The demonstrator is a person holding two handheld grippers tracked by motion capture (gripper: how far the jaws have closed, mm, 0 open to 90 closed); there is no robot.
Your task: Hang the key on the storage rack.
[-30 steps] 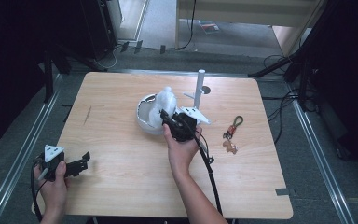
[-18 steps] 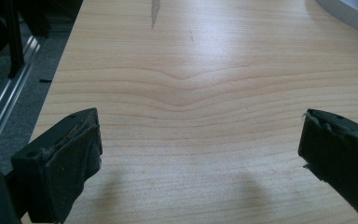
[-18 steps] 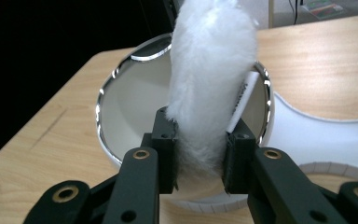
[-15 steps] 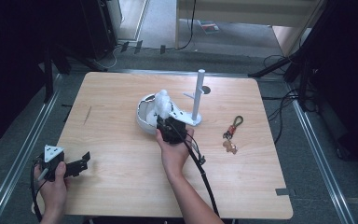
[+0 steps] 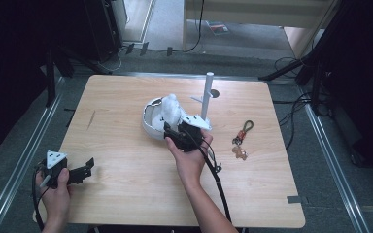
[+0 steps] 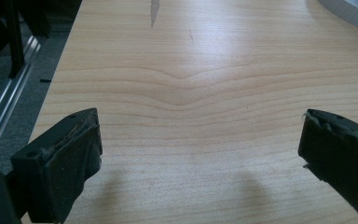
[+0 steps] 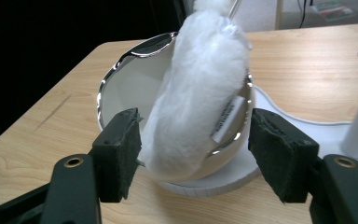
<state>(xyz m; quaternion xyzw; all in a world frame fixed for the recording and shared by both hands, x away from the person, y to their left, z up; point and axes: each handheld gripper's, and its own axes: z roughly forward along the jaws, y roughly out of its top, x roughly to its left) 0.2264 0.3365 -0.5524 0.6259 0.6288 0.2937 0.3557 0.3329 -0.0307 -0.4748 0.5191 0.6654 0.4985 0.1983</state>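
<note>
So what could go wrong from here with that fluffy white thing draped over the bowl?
The white plush piece leans over the bowl's rim rather than lying inside, so it might slide out onto the table. The right hand-held gripper, whose jaws have just been opening, flanks it closely; pulling back could snag the fur or its label. The thin white post beside the bowl could get knocked.

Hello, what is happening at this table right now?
A person works with a gripper in each hand. The right gripper is at the white bowl, where a fluffy white toy lies draped over the rim. Its jaws have just been opening; the toy sits between them, with the pads not pressing it. The left gripper is open above bare table, near the table's corner.
</note>
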